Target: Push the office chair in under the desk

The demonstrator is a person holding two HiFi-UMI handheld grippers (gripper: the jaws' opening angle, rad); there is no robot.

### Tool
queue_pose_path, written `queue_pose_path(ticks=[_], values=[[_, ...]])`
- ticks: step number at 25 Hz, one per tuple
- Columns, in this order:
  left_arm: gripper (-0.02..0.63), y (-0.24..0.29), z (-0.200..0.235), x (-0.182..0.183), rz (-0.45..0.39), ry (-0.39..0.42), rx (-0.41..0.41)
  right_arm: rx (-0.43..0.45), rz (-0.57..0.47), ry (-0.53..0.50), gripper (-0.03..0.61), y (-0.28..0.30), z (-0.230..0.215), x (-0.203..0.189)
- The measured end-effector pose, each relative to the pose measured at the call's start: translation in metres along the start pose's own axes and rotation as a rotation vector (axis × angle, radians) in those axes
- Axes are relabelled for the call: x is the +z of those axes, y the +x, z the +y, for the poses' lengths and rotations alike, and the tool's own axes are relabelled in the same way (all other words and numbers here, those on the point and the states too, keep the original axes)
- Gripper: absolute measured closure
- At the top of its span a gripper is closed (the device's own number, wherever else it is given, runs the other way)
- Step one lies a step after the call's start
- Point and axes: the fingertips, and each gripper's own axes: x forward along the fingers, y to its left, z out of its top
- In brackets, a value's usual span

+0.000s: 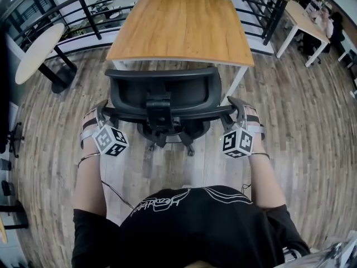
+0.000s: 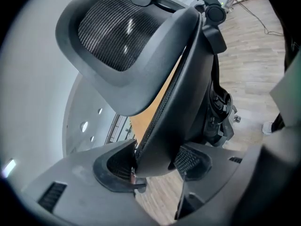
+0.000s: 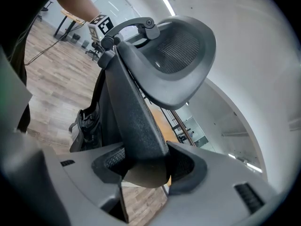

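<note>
You have the office chair (image 1: pixel 164 94) just in front of the desk (image 1: pixel 181 29), its back facing you and its seat not yet under the desk's near edge. The left gripper (image 1: pixel 102 115) pinches the left rim of the backrest (image 2: pixel 178 93). The right gripper (image 1: pixel 239 111) pinches the right rim, with the pads pressed on either side of the frame in both gripper views.

Watch these, as I judge them:

- Both grips sit high on the back, well above the wheeled base (image 1: pixel 167 135). A hard shove may tilt the backrest toward the desk rather than roll the chair.
- The pads bite only a narrow, curved edge, so a sideways pull could make one slip off.
- If one gripper pushes harder, the chair may swivel and go in crooked.
- The chair sits slightly left of the desk's middle, so a drift could knock its side against the white desk leg (image 1: pixel 119 65) on that side.
- I cannot tell whether the chair's sides clear the underside of the desk top.
</note>
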Motion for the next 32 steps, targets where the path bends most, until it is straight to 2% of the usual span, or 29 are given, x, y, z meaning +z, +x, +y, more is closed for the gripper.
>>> queue_pose_path(ticks=[4, 8, 22, 28, 32], values=[[0.38, 0.019, 0.017, 0.02, 0.012, -0.004, 0.0, 0.008, 0.001, 0.001, 0.331, 0.022, -0.027, -0.006], [0.38, 0.025, 0.003, 0.009, 0.004, -0.008, 0.001, -0.011, 0.001, -0.001, 0.331, 0.028, -0.012, -0.008], [0.38, 0.074, -0.004, 0.011, -0.03, 0.005, 0.01, -0.06, 0.017, 0.007, 0.331, 0.064, -0.004, -0.022], [0.38, 0.123, 0.045, 0.036, -0.04, 0.023, -0.014, -0.056, 0.043, 0.021, 0.331, 0.112, -0.051, -0.012], [0.38, 0.146, 0.056, 0.042, -0.054, 0.033, -0.023, -0.061, 0.053, 0.027, 0.331, 0.131, -0.059, -0.012]])
